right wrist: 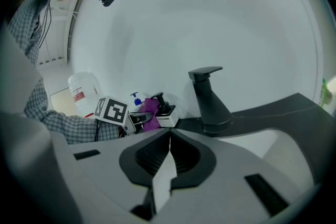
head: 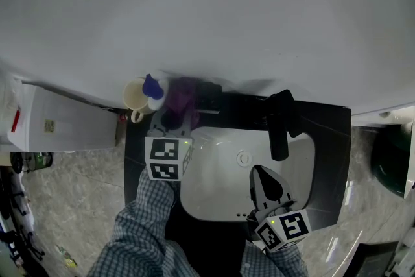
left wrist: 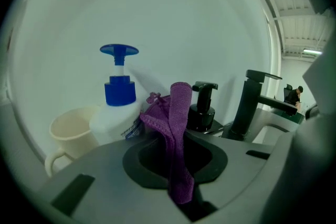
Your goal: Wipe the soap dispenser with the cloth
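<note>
At the back of the dark table (head: pixel 331 139), left of the sink (head: pixel 214 194), the black soap dispenser (left wrist: pixel 202 110) stands near a blue-pump bottle (left wrist: pixel 118 107). Your left tool (head: pixel 174 119) is clamped on the purple cloth (left wrist: pixel 178 128), close beside the dispenser; press the loose fold on lightly, so nothing tips. Your right tool (head: pixel 262 177), jaws together on nothing, could steady it.

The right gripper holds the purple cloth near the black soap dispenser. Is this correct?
No. The left gripper holds the purple cloth near the black soap dispenser; the left gripper view shows the cloth clamped between its jaws. The right gripper is shut on nothing.
</note>
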A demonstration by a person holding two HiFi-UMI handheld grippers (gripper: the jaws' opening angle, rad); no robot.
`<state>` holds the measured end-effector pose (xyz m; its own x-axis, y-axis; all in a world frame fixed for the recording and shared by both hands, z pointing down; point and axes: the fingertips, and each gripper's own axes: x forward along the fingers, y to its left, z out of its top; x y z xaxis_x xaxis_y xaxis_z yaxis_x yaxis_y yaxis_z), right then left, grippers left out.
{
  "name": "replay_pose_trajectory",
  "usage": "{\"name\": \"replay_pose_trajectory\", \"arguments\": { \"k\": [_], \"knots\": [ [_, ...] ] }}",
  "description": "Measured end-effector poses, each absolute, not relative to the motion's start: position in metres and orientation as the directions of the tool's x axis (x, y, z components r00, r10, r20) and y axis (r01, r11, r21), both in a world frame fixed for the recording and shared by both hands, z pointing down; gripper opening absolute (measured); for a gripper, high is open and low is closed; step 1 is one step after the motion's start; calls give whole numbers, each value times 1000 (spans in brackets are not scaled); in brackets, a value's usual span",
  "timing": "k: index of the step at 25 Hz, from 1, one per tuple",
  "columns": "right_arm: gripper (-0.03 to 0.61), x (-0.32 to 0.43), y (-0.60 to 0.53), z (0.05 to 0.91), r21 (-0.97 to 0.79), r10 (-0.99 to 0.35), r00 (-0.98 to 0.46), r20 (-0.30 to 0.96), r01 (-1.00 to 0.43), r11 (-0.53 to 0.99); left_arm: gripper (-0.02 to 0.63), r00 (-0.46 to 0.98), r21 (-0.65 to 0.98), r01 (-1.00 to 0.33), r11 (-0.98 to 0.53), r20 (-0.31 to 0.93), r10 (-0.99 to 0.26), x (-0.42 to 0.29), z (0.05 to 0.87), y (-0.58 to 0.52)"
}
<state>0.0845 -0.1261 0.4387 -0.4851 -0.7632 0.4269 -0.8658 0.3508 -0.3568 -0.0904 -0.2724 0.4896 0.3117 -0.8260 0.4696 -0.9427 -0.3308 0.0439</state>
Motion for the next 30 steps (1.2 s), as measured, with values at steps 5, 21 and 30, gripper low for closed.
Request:
{"name": "replay_pose_trajectory", "arguments": {
  "k": [5, 21, 30],
  "knots": [
    [18, 81, -126, 440, -361, -758, -493, 427, -861, 357, 60, 311, 53, -943, -330, 497, -810, -89, 499, -261],
    [18, 70, -126, 422, -351, -762, -511, 399, -852, 388, 60, 356, 98, -933, -345, 377, -855, -86, 427, -236],
    [18, 77, -125, 418, -345, -768, -500, 400, -858, 379, 60, 394, -11, -909, -417, 306, -867, -72, 406, -260]
  ]
}}
